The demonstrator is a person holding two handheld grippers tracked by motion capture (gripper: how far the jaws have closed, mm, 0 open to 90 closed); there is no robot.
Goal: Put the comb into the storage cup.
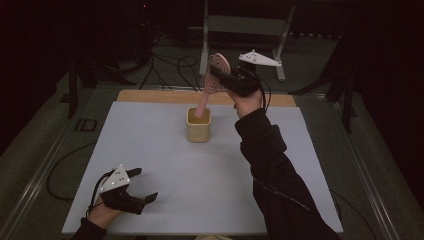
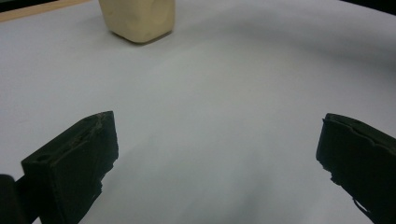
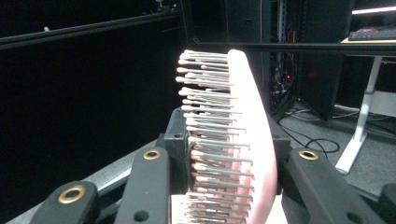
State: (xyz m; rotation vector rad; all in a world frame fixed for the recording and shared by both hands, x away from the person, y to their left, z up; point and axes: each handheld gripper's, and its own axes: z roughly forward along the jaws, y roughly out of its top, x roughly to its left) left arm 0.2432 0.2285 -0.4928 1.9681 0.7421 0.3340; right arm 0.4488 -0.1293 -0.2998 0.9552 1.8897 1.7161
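A pink hairbrush [image 1: 214, 77] stands tilted, its handle down inside a cream cup [image 1: 198, 125] at the far middle of the white table [image 1: 165, 155]. My right gripper [image 1: 223, 79] is shut on the brush head, above and just right of the cup. In the right gripper view the bristles and pink back of the hairbrush [image 3: 233, 135] rise between the jaws. My left gripper [image 1: 141, 185] rests open near the table's front left corner, nothing between its fingers. The left gripper view has the cream cup [image 2: 138, 18] far ahead, past the left gripper [image 2: 217, 158].
A wooden strip [image 1: 150, 96] runs along the table's far edge. Beyond it stand a metal frame leg [image 1: 205, 35] and loose cables [image 1: 170, 65] on the floor. White tabletop stretches between the left gripper and the cup.
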